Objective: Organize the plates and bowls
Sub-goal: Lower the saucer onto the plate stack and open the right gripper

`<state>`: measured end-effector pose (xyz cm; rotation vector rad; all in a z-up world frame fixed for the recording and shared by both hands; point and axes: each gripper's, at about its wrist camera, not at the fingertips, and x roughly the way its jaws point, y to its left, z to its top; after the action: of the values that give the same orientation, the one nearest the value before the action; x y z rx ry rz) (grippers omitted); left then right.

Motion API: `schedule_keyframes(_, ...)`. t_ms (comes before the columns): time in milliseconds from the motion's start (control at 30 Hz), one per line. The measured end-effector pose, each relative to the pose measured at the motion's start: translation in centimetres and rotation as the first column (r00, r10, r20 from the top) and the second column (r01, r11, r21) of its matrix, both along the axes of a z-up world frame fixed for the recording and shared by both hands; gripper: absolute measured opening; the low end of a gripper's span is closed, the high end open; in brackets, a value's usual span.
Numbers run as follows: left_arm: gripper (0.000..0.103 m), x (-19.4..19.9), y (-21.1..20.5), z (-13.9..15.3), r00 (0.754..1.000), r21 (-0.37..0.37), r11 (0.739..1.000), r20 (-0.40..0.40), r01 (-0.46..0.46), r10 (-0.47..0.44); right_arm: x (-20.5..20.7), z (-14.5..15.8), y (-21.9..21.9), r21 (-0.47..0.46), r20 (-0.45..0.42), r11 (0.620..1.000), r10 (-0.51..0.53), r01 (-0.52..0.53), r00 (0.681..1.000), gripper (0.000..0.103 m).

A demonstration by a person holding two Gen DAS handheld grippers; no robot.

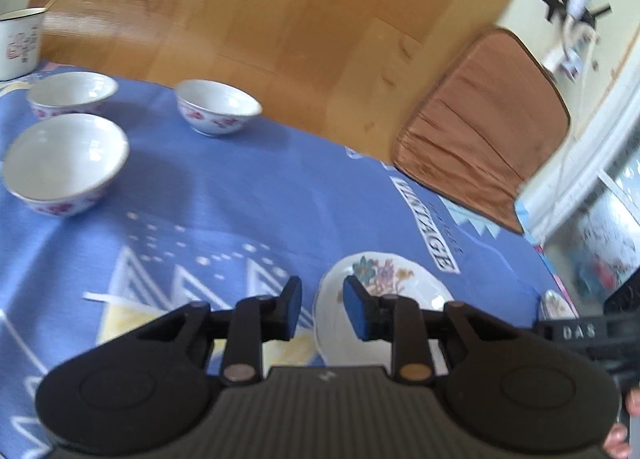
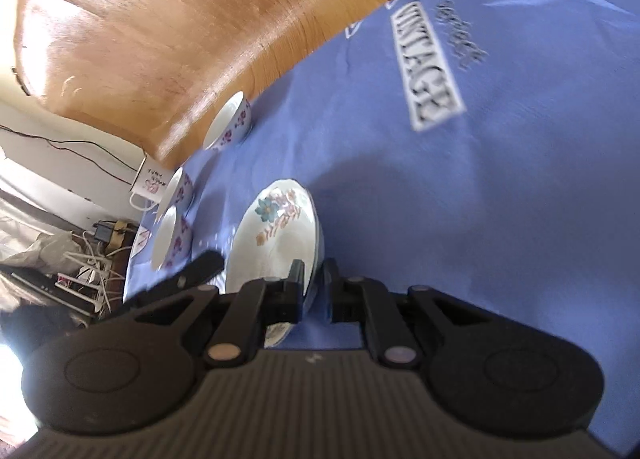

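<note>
Two grippers near you, your right gripper (image 2: 313, 283) clamped on the floral plate's (image 2: 276, 235) rim, your left gripper (image 1: 322, 305) narrowly parted over its left edge, holding nothing, three bowls (image 1: 66, 161) far left on the blue tablecloth (image 1: 240, 195).

My left wrist view looks down and forward over the blue cloth (image 1: 248, 187) toward three bowls (image 1: 66, 163), close above a plate (image 1: 384, 291). My right wrist view, rolled sideways, sits nearer that same plate (image 2: 276, 235); both share cloth, bowls, plate.
</note>
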<state>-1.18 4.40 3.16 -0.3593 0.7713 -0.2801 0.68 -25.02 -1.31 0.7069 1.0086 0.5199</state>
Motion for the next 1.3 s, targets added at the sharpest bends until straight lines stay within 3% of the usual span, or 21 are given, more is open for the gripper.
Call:
schedule_keyframes(167,0.020,0.0,-2.3,-0.6,0.998,0.056,0.997,-0.049,0.049,-0.047,-1.7,0.0,-0.3,-0.043,0.062,0.999,-0.021,0.024,0.998,0.017)
schedule_keyframes(267,0.019,-0.5,-3.1,-0.9,0.997,0.089,0.995,-0.058,0.052,-0.047,-2.4,0.2,-0.3,-0.081,0.122,0.996,-0.036,0.046,0.992,0.024)
schedule_keyframes(367,0.014,-0.7,-3.3,-0.7,0.998,0.105,0.994,-0.053,0.039,-0.034,-2.6,0.0,-0.1,-0.093,0.154,0.995,-0.032,0.047,0.988,0.023)
schedule_keyframes(433,0.012,-0.6,-3.2,-0.3,0.998,0.090,0.995,-0.051,0.039,-0.034,-2.6,0.0,0.0,-0.100,0.169,0.994,-0.014,0.032,0.985,0.014)
schedule_keyframes(833,0.011,-0.3,-7.2,1.6,0.993,0.087,0.990,-0.021,0.115,-0.114,-4.6,0.9,-2.6,-0.168,0.278,0.975,-0.092,0.143,0.956,0.013)
schedule_keyframes(1033,0.012,0.4,-11.6,2.8,0.979,0.099,0.975,0.004,0.201,-0.202,-6.2,1.4,-6.2,-0.154,0.324,0.958,-0.184,0.243,0.928,0.013)
schedule_keyframes(1300,0.012,1.4,-19.1,4.0,0.941,0.108,0.937,0.031,0.332,-0.337,-8.8,2.1,-11.8,-0.151,0.385,0.900,-0.328,0.410,0.863,0.013)
